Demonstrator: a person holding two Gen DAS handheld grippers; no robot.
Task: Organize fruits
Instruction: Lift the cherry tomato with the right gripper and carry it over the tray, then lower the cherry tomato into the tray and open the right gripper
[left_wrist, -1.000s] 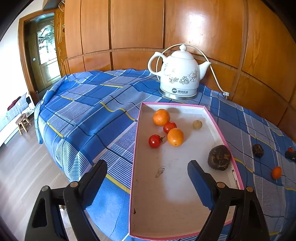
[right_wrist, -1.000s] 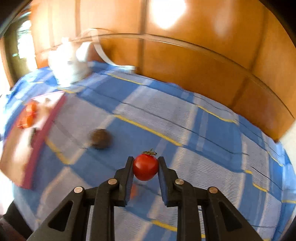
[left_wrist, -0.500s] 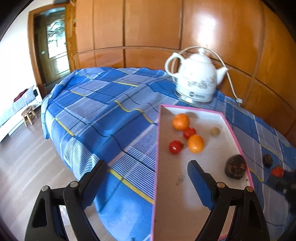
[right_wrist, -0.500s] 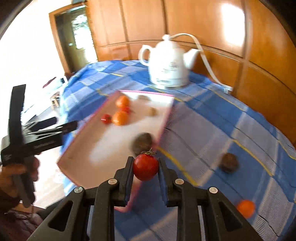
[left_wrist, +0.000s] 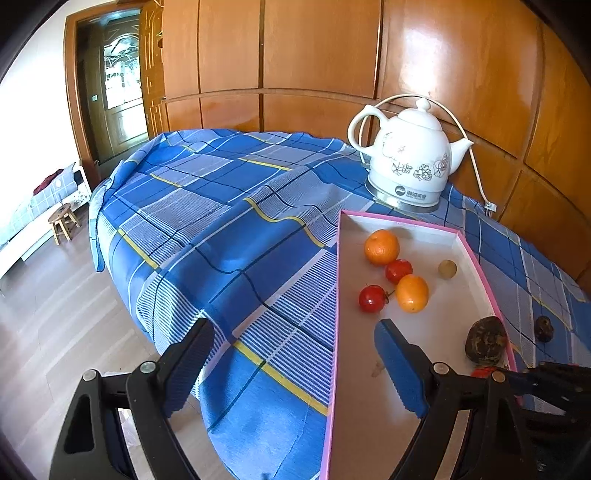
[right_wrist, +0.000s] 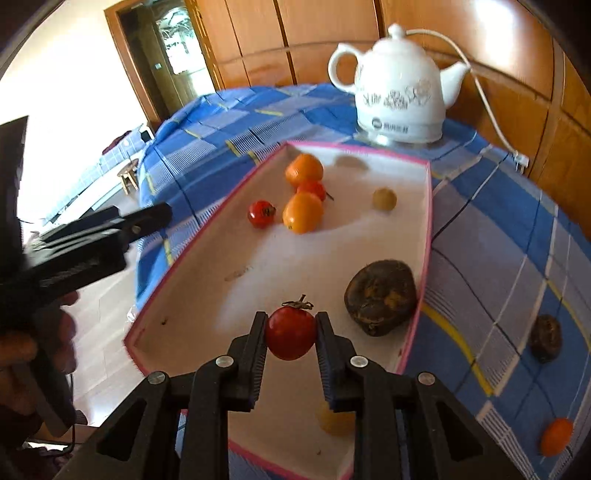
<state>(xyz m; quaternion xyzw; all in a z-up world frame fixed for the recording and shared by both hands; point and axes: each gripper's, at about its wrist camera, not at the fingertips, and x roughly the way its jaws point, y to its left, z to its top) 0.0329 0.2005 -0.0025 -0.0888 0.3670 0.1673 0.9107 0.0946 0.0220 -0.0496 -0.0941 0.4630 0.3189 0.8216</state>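
Observation:
A white tray with a pink rim (left_wrist: 476, 254) lies on the blue checked cloth. It holds two oranges (left_wrist: 382, 246), two tomatoes (left_wrist: 372, 298), a small tan fruit (left_wrist: 447, 268) and a dark lumpy fruit (right_wrist: 380, 295). My right gripper (right_wrist: 290, 321) is shut on a red tomato (right_wrist: 291, 338), held above the tray's near end beside the dark fruit. My left gripper (left_wrist: 295, 354) stands open over the tray's left rim with nothing between its jaws. In the right wrist view a hand holds it at the left, one finger (right_wrist: 147, 218) showing. A yellowish fruit (right_wrist: 334, 419) lies under my right gripper.
A white kettle (left_wrist: 410, 158) with its cord stands behind the tray against the wood-panelled wall. On the cloth right of the tray lie a dark fruit (right_wrist: 546, 338) and a small orange (right_wrist: 556, 435). The table edge drops to the floor at the left, near a stool (left_wrist: 62, 221).
My right gripper has swung left with the tomato, from over the bare cloth to over the tray's near end. My left gripper has shifted left, so the tray sits further right in its view.

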